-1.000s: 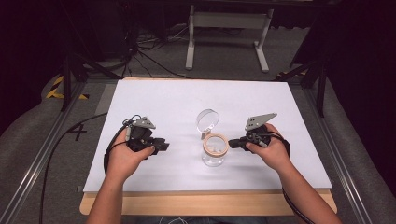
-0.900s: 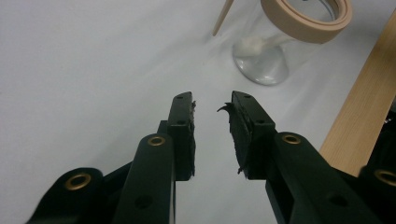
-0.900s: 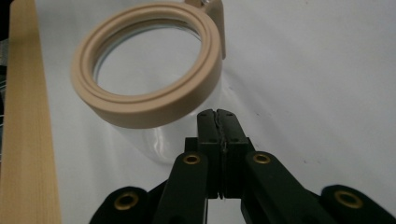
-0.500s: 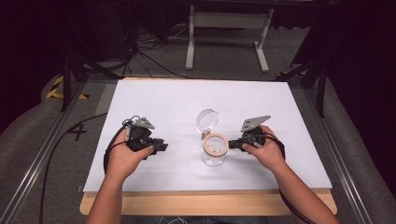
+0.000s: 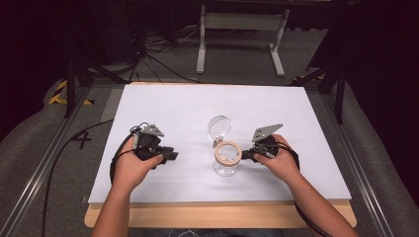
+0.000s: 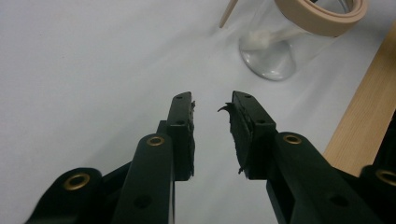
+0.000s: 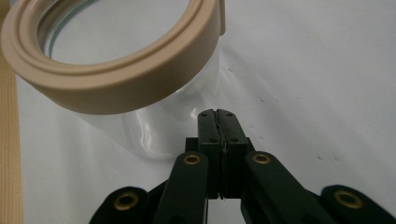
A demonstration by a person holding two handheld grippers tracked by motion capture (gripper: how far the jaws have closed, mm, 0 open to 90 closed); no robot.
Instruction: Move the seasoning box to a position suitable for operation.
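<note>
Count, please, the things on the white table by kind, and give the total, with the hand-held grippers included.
Clear glass jar with a beige rim, its lid hinged open: 1
Grippers: 2, the left gripper open, the right gripper shut beside the jar
Total: 3

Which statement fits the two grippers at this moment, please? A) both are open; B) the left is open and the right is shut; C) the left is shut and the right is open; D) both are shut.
B: the left gripper shows a clear gap between its jaws, while the right gripper has its jaws pressed together, empty, beside the glass jar.
</note>
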